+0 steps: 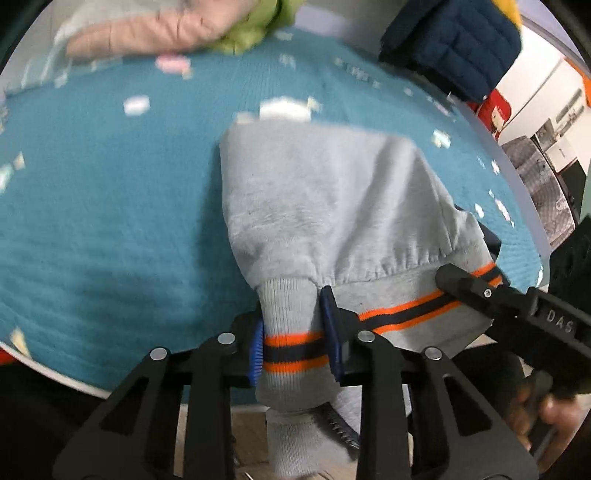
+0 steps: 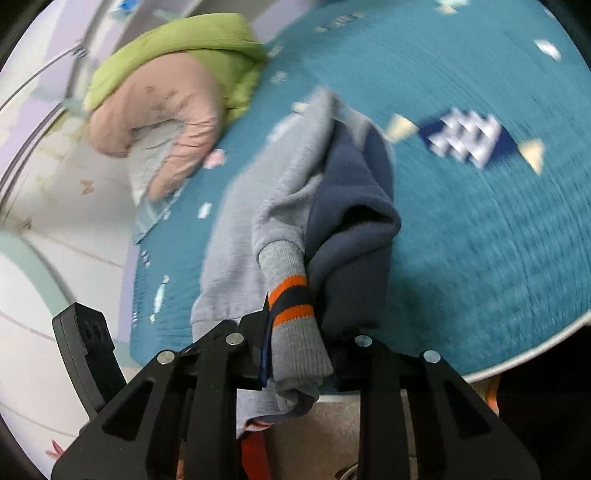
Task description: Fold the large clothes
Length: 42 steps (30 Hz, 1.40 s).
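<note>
Folding step: both grippers lift the ribbed hem of the grey fleece sweatshirt with orange-and-navy striped hem (image 1: 325, 206) above the teal patterned bedspread (image 1: 110, 206).
Left gripper (image 1: 295, 347): clamped on hem.
Right gripper (image 2: 295, 332): clamped on hem.
Next move, likely: carry hem forward, lay flat.

The sweatshirt (image 1: 317, 192) lies on the bed (image 1: 110, 221), its ribbed hem over the bed's near edge. Beyond the sweatshirt, at the bed's far side, lies a jacket pile (image 1: 155, 33), well apart.
</note>
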Available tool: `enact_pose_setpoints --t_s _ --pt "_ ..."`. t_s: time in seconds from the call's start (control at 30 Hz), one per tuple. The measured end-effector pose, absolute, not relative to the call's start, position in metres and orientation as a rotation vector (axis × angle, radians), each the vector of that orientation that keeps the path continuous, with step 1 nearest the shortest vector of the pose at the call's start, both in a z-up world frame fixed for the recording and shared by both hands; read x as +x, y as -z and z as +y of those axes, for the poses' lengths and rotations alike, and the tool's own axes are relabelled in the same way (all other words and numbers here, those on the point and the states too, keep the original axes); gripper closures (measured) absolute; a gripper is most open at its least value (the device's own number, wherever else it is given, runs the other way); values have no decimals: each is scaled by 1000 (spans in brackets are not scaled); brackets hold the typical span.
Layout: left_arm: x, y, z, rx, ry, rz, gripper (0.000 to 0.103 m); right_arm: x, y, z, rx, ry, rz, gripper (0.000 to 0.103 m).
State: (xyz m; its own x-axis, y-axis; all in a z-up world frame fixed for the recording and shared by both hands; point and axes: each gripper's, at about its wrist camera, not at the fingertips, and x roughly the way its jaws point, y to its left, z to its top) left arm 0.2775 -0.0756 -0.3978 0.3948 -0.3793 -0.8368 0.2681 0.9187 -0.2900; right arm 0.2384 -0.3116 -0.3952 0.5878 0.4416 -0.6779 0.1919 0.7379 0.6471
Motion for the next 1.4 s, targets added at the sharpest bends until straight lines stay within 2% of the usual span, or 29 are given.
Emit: enact_pose_setpoints --t_s 0.4,0.73,0.97,1.1,1.27,1.37,1.4 --pt "346 317 -8 -105 369 880 82 331 314 -220 547 -357 834 82" --pt "429 279 120 -112 243 721 82 439 278 -105 441 -533 741 82" --pt "464 292 202 -73 163 655 81 481 328 -36 494 -609 793 82" --pt "465 343 235 -80 118 763 81 472 400 -9 545 -577 955 82" --pt "439 403 249 -82 82 871 81 432 463 13 495 -458 1098 81" --pt "428 423 261 -104 52 901 75 421 491 1 614 -371 1145 72" --pt "426 427 263 -113 44 919 75 421 495 -4 657 -368 1145 73"
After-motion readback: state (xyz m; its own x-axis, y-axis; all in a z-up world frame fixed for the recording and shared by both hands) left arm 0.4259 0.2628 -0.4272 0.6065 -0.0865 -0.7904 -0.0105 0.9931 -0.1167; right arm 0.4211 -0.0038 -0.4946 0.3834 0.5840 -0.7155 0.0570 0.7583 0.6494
